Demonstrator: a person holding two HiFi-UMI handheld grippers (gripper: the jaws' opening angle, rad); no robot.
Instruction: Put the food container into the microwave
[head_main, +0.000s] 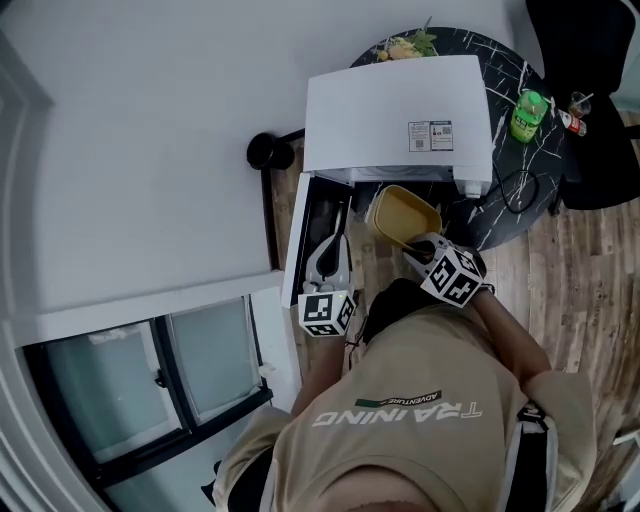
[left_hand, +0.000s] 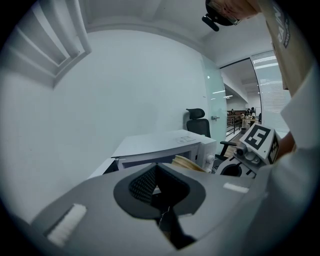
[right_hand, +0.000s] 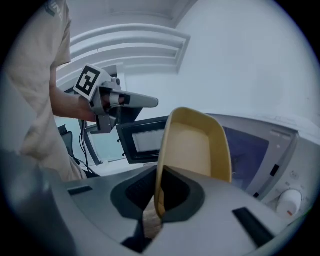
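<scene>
We hold the yellow food container (right_hand: 197, 142) by its near rim, the right gripper (right_hand: 159, 199) pinching that edge so the tub tips up ahead of the jaws, at the mouth of the open white microwave (head_main: 398, 105). To this gripper's left the microwave door (head_main: 298, 240) stands swung out, and our left gripper (left_hand: 157, 192), jaws pressed together and empty, hovers by it; whether it touches the door we cannot tell

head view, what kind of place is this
Probably an office pantry corner: a white microwave oven on a round black marbled table, a black office chair, and glass partition walls.
</scene>
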